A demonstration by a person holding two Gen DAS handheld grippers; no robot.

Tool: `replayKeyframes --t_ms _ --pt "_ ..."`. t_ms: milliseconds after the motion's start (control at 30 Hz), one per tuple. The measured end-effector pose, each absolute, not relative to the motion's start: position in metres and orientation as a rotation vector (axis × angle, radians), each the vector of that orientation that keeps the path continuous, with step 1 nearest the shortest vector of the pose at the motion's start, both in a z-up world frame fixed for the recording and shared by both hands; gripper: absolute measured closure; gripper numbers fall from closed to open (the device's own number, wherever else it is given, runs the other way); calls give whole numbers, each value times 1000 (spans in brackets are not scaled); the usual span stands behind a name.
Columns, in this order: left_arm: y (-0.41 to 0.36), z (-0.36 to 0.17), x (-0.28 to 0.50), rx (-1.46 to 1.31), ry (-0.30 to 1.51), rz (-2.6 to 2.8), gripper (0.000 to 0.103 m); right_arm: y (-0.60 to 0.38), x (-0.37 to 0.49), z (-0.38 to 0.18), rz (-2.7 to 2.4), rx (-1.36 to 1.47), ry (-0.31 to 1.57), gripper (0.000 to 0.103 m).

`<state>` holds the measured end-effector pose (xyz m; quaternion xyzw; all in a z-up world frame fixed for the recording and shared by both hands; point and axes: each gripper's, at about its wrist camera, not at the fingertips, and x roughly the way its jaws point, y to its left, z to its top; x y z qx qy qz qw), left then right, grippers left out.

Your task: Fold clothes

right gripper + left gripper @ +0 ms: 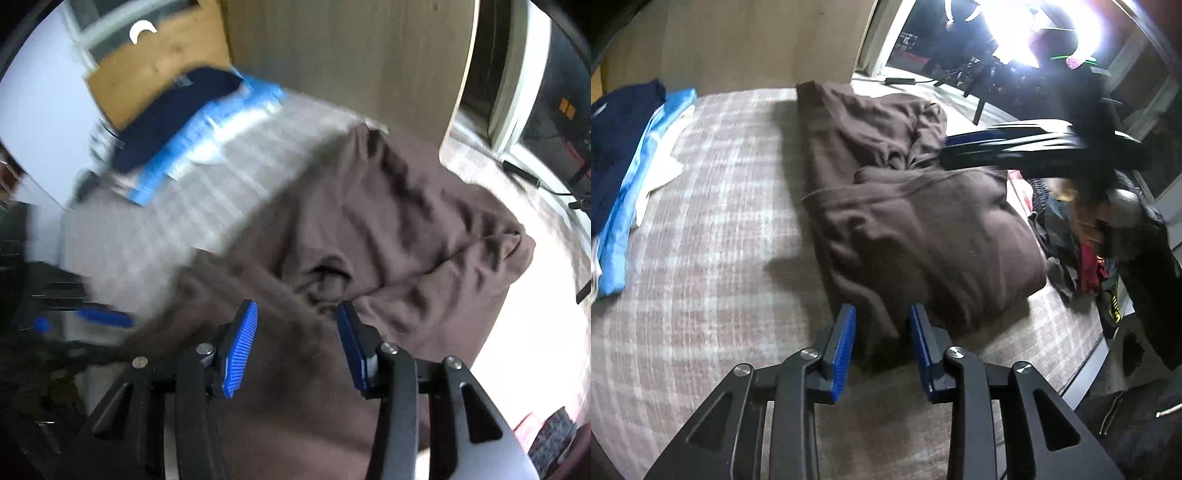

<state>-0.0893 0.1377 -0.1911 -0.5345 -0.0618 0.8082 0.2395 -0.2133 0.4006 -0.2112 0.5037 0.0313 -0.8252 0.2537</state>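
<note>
On the far left of the left wrist view, at nine o'clock, a stack of folded clothes [624, 177] lies on the checked bedcover [713, 258]: a navy piece on top, a light blue one under it, white cloth at the edge. At the centre lies the brown garment [908, 221], partly folded and rumpled, reaching from twelve o'clock down to the near edge. The left gripper [882, 314] sits at six o'clock, its blue pads parted, with the near hem of the brown garment between them; the pads do not visibly press on it, so it looks released. At two o'clock the right gripper [960, 147] hangs blurred over the garment's far right side. At four o'clock a pile of dark and red clothes [1086, 258] lies just beside the garment.

In the right wrist view, the right gripper [297, 314] is also parted, hovering over brown folds with nothing clenched.
</note>
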Motion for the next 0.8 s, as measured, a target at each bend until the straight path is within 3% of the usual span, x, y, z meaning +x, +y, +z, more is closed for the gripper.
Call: replayKeyframes --t_ms 167,200,300,400,467,500,600,700,767,800 --pt "137 -205 -96 -1461 -303 2140 74 401 -163 -220 -2168 1383 44 58" --pt "138 -207 -97 -1462 -314 2123 86 401 -160 -230 -2146 1415 29 57" --pt "140 -189 -92 -1406 -300 2138 93 403 -161 -268 -2154 1571 48 59" --pt "132 -169 -85 -1368 -221 2228 95 413 -155 -264 -2171 1568 -25 57" --pt "124 -174 -93 -1412 -224 2231 91 429 -147 -249 -2214 1521 -107 56" --pt "122 -178 -101 -1437 -238 2233 85 440 -143 -242 -2251 1496 -153 49" --pt "127 -195 -129 -1495 -258 2210 61 484 -134 -235 -2384 1467 -306 37" --pt "141 -211 -154 -1512 -273 2171 60 526 -136 -248 -2437 1524 -497 37" --pt "150 -220 -165 -1523 -255 2172 68 543 -141 -261 -2439 1537 -584 37" --pt "154 -221 -169 -1531 -236 2176 88 544 -143 -266 -2435 1533 -597 37"
